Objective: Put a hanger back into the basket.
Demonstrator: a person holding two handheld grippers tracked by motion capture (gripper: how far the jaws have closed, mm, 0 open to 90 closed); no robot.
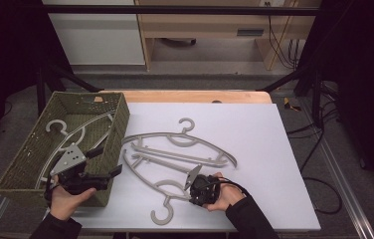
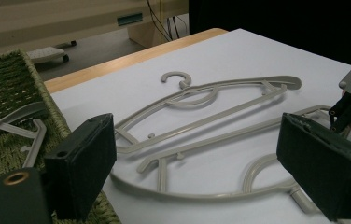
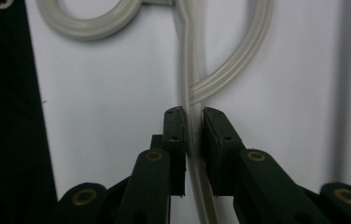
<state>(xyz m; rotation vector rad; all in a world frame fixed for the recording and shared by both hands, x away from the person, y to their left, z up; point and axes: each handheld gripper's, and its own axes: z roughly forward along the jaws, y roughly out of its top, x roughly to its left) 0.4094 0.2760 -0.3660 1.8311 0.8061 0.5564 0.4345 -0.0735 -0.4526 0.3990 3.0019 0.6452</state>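
Two grey hangers (image 1: 180, 149) on white tabletop (image 1: 264, 149), woven basket (image 1: 36, 154) left, dim room

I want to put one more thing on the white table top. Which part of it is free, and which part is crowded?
The white table top is bare along its right side and far right corner, beyond the two grey plastic hangers. The left is crowded: the green woven basket with a third grey hanger inside, and the open left gripper. The near middle holds the right gripper, shut on the nearer hanger.

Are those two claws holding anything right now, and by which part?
The right claw is shut on the near grey hanger, pinching its thin arm close to the hook. The left claw is open beside the basket, holding nothing.
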